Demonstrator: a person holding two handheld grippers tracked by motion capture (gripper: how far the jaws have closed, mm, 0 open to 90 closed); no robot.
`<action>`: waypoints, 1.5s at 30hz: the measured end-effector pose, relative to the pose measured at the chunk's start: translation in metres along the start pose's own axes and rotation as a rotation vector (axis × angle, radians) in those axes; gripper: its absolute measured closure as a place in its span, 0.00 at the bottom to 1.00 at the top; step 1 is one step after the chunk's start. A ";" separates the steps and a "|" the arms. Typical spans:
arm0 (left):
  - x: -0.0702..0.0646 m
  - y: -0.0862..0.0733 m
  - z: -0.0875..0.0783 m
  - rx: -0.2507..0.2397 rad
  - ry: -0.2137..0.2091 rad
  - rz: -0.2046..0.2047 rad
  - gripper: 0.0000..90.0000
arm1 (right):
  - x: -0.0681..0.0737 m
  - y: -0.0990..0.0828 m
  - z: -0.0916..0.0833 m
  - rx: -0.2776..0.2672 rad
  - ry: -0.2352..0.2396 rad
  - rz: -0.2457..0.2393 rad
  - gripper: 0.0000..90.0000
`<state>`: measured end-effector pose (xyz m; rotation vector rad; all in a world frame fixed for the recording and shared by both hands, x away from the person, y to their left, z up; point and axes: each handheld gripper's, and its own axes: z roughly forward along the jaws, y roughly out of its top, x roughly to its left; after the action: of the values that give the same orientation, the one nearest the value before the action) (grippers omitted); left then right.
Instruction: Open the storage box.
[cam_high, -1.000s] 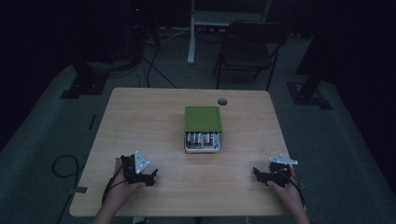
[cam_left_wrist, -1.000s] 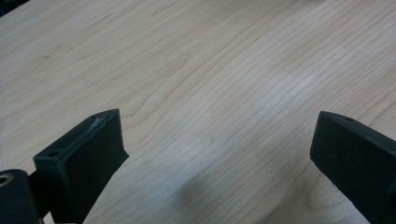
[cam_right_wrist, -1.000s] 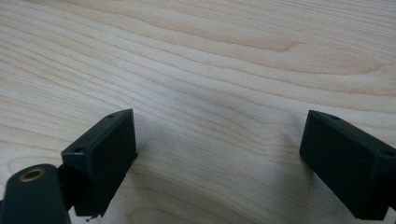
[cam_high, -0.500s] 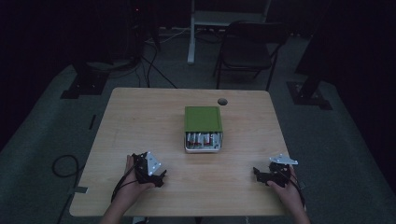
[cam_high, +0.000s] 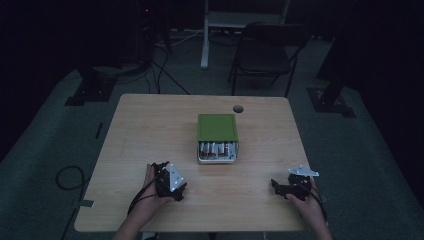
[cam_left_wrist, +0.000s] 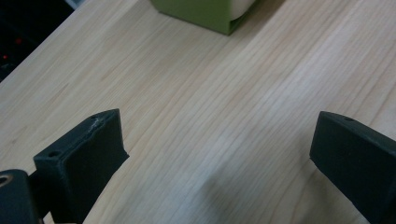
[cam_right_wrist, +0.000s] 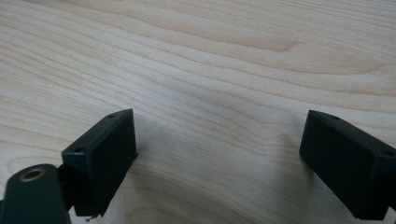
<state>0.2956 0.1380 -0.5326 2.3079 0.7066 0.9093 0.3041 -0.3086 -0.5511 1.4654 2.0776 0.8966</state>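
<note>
Dim room, dark floor, and a pale wooden table (cam_high: 150, 130) lit just enough for me to work on. My left gripper (cam_high: 181, 191) sits near the table's near-left part, its jaws spread wide with nothing but bare wood grain between them; my right gripper (cam_high: 274, 184) rests near the near-right edge, jaws equally wide apart and empty. What I seem to be heading for is the green rectangular box with its open metal tray of cylindrical batteries (cam_high: 217, 137) at the table's middle, well apart from both grippers; in the left gripper view its green corner (cam_left_wrist: 205, 14) peeks in at the far edge. I judge the main risk is pushing the light box across the smooth wood instead of gripping it: if one jaw meets the near lip of the tray first, the whole thing could slide away towards the far side, or the batteries could roll out. Coming in too low could also scrape a jaw tip on the tabletop. Little stands in my way, since the wood between me and the box is bare. A small round hole (cam_high: 238, 108) lies in the tabletop just beyond the box, a dark folding chair (cam_high: 265, 52) stands past the far edge, and cables (cam_high: 67, 175) trail on the floor at the left.
</note>
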 end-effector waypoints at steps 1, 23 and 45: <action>-0.002 0.002 0.001 -0.005 -0.003 0.007 0.04 | 0.000 0.000 0.000 0.000 0.000 0.000 0.11; -0.037 0.038 0.014 -0.058 0.010 0.256 0.04 | 0.000 0.000 0.000 0.000 0.000 0.001 0.12; -0.058 0.071 0.024 -0.166 0.055 0.424 0.13 | -0.001 0.000 0.000 -0.003 0.005 0.007 0.12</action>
<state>0.2960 0.0433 -0.5259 2.3272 0.1493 1.1723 0.3040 -0.3093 -0.5510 1.4711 2.0749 0.9067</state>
